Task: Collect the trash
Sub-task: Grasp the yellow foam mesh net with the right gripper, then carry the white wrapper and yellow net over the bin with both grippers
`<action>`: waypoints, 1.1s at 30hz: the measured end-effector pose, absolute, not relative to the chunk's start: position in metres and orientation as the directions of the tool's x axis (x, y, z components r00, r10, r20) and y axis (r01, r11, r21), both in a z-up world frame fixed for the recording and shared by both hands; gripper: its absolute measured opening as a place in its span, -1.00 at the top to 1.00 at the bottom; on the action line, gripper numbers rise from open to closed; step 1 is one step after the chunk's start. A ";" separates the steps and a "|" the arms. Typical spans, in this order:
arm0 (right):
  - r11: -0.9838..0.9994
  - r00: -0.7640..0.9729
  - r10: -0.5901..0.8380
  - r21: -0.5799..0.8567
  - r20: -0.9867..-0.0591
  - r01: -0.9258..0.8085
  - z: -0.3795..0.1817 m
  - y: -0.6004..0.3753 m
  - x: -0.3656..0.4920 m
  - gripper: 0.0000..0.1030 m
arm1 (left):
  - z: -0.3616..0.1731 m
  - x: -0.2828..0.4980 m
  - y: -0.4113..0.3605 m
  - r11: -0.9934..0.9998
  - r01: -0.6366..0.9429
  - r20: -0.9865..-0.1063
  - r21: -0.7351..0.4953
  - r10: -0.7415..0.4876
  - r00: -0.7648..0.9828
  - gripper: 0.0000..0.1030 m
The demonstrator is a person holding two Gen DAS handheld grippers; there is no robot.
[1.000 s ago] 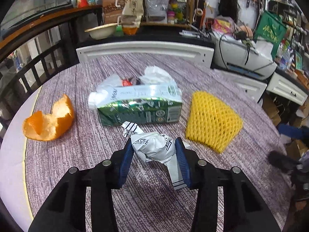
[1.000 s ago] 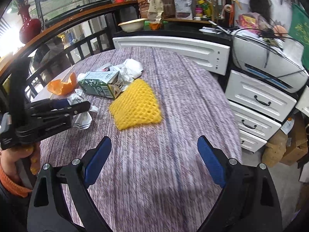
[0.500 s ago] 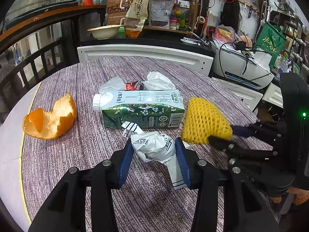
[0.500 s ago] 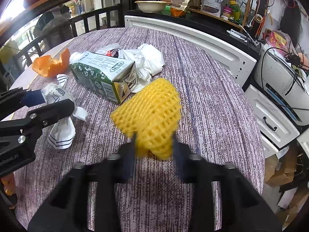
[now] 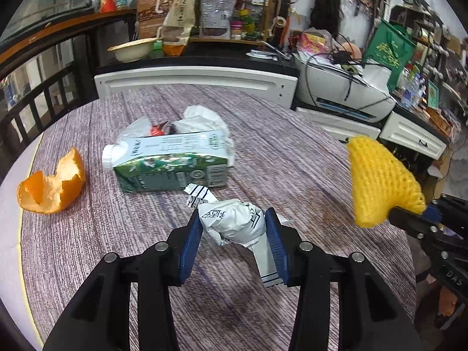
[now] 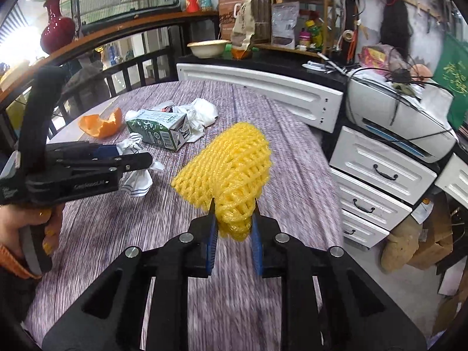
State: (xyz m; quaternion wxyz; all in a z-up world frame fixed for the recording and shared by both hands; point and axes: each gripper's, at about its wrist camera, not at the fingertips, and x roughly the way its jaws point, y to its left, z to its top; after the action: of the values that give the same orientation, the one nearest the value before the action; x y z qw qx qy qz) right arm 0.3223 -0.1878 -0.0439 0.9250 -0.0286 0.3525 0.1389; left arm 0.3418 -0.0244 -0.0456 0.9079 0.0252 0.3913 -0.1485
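Note:
My left gripper [image 5: 232, 225] is shut on a crumpled white wrapper [image 5: 234, 223] just above the purple-grey table [image 5: 292, 158]; both also show in the right wrist view, the gripper [image 6: 140, 158] and the wrapper [image 6: 137, 175]. My right gripper [image 6: 232, 219] is shut on a yellow foam fruit net [image 6: 231, 163] and holds it lifted off the table; the net [image 5: 377, 181] hangs at the right of the left wrist view. A green milk carton [image 5: 169, 161], an orange peel [image 5: 49, 182] and a white plastic bag [image 5: 199, 120] lie on the table.
A white cabinet [image 5: 196, 82] with a bowl [image 5: 131, 49] and shelves stands behind the table. White drawers [image 6: 380, 175] and a printer [image 6: 400, 111] stand to the right. A dark railing [image 5: 29, 108] runs along the left. Cardboard and a brown bag [image 6: 409, 245] lie on the floor.
My right gripper closed on the yellow net and lifted it off the table to the right. My left gripper stayed shut on the wrapper.

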 end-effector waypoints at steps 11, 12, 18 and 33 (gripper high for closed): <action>0.977 0.780 0.201 0.065 -0.592 -0.203 -0.040 -0.246 0.254 0.60 | -0.027 0.280 -0.078 0.903 0.425 -0.694 -0.071 -0.351 0.629 0.15; 0.979 0.786 0.191 0.058 -0.588 -0.194 -0.040 -0.248 0.251 0.60 | -0.026 0.275 -0.083 0.897 0.436 -0.690 -0.073 -0.361 0.627 0.15; 0.990 0.802 0.135 0.053 -0.581 -0.128 -0.045 -0.277 0.224 0.60 | -0.020 0.247 -0.113 0.861 0.503 -0.670 -0.082 -0.421 0.612 0.15; 0.993 0.763 0.006 0.092 -0.646 0.071 -0.081 -0.357 0.184 0.60 | -0.020 0.208 -0.178 0.775 0.622 -0.655 -0.109 -0.527 0.542 0.15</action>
State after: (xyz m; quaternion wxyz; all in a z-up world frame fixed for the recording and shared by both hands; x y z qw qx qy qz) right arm 0.1843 -0.3571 -0.0810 0.9373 0.0556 0.3437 -0.0174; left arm 0.2083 -0.1781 -0.0203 0.8754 0.0685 0.3483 -0.3282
